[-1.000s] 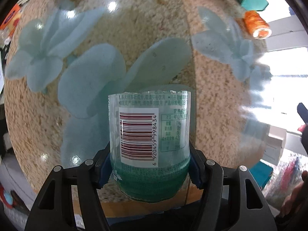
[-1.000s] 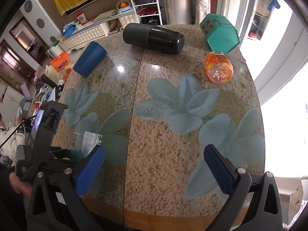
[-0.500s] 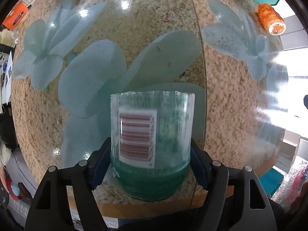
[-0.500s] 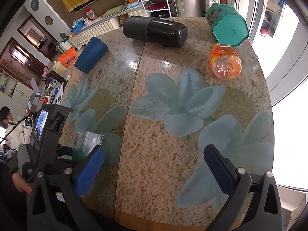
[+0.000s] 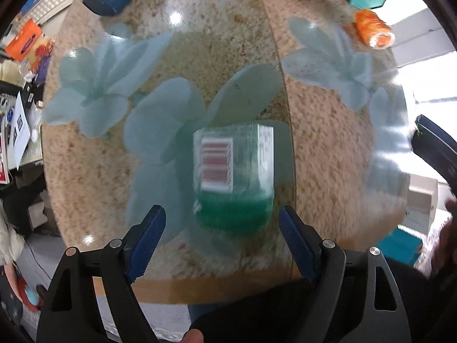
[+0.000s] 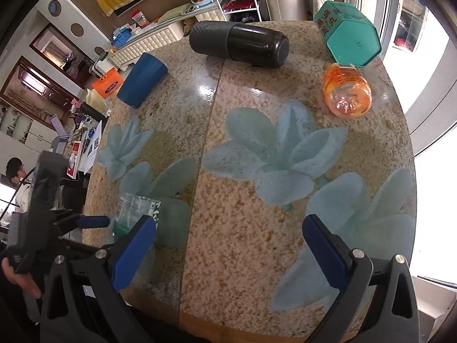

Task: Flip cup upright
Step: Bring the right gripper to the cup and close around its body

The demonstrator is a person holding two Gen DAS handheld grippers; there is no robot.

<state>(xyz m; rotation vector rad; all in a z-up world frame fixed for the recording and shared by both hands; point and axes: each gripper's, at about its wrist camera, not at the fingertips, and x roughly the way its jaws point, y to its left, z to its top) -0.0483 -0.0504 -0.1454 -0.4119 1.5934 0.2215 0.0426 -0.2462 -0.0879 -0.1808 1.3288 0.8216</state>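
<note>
Your left gripper [image 5: 221, 225]: jaws spread wide, holding nothing, the blue pads clear of the cup on both sides. Clear cup [image 5: 234, 174]: stands upright on the table [image 5: 328, 148] near its front edge, barcode label facing you, green band at the base; blurred. Your right gripper [image 6: 228, 240]: jaws apart, empty, over bare tabletop. Far side: blue cup [image 6: 142, 80], black flask [image 6: 238, 44] and orange bottle [image 6: 347, 94], all lying down; green box [image 6: 350, 34].

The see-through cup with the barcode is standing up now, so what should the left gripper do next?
Probably pull the left gripper straight back. Its jaws are wide open with gaps on both sides of the clear cup, which stands upright on the table near the edge. Backing straight out should avoid knocking it.
</note>
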